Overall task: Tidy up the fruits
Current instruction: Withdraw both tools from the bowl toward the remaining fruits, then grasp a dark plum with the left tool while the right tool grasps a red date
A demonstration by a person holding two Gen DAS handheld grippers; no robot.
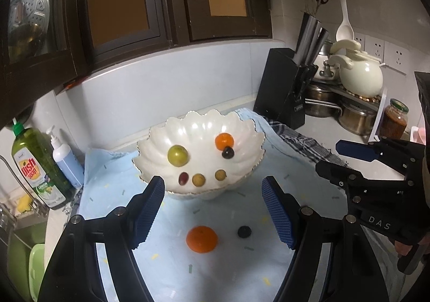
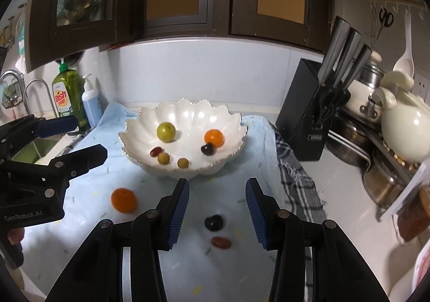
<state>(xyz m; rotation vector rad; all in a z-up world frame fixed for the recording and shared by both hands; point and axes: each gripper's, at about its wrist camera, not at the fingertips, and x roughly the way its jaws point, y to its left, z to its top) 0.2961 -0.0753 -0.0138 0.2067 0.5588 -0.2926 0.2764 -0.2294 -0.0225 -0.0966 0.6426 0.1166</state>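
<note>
A white scalloped bowl stands on a light blue cloth. It holds a green plum, a small orange, a dark grape, a red grape and two small yellowish fruits. In front of the bowl, an orange, a dark fruit and a red grape lie on the cloth. My left gripper hovers open above the orange. Over the dark fruit and red grape, my right gripper is open and holds nothing.
A black knife block stands right of the bowl, with pots, a cream kettle and a jar beyond. Left are a dish soap bottle, a pump bottle and a sink. A checked towel lies at the cloth's right edge.
</note>
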